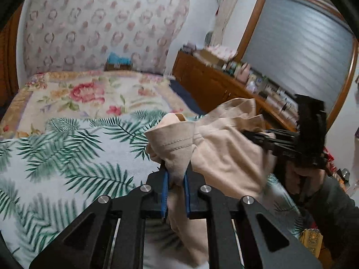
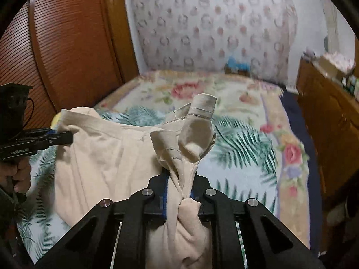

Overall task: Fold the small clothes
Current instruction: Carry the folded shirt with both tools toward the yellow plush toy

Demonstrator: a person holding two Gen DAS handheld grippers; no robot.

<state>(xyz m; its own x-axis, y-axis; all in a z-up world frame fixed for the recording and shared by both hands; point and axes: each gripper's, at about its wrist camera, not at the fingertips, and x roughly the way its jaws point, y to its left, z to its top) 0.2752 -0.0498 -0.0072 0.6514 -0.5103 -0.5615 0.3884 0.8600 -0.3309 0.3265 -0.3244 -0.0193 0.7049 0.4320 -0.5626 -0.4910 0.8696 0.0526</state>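
In the left wrist view, the left gripper (image 1: 176, 180) sits at bottom centre with a garment (image 1: 224, 150) bunched between its fingers; the cloth stretches right to the right gripper (image 1: 253, 135) at middle right. The bed (image 1: 67, 148) lies beneath and fills the left half, its headboard (image 1: 101, 22) at the top. A dresser (image 1: 213, 78) stands at the right, a window (image 1: 298, 53) above it.

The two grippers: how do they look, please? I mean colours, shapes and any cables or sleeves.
The left gripper and right gripper are alike: matte black angular linkage arms with triangular cut-outs, round silver bolts and blue finger pads. A thin black cable loops from the left one's black top block. The person wears a dark sleeve.
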